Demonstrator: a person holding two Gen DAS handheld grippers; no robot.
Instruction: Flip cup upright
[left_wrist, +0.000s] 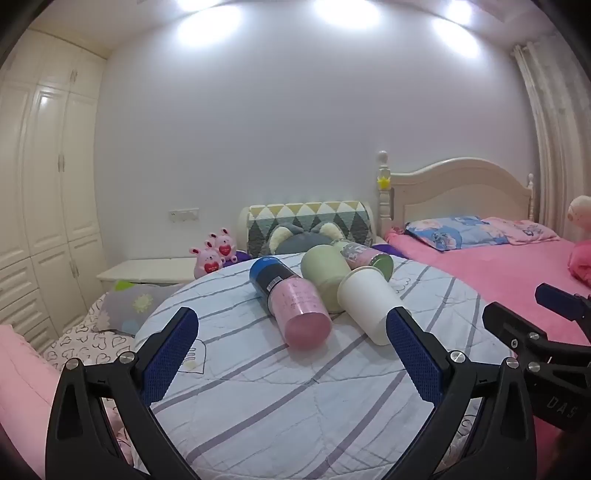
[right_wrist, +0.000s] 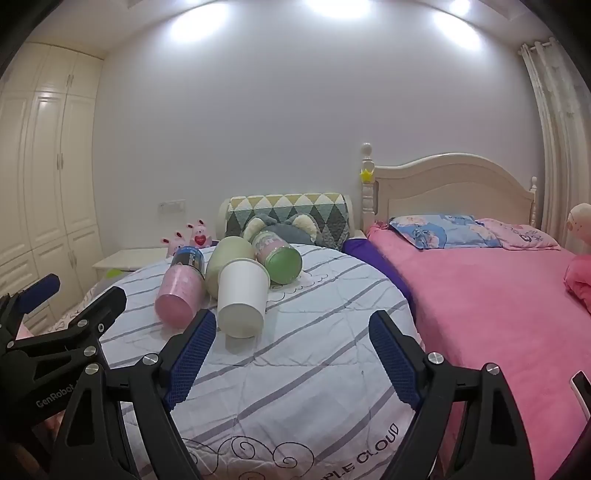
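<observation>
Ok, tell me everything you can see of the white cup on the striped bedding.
The white cup is plain, unprinted and tapered, seemingly paper, with a rolled rim at its wide mouth. It lies on its side on the striped quilt, closed narrow base toward the cameras, mouth pointing away. Its left flank rests against the pale green cup, and its rim seems to touch the green-based cup. It is nearest both open grippers; no fingers touch it.
</observation>
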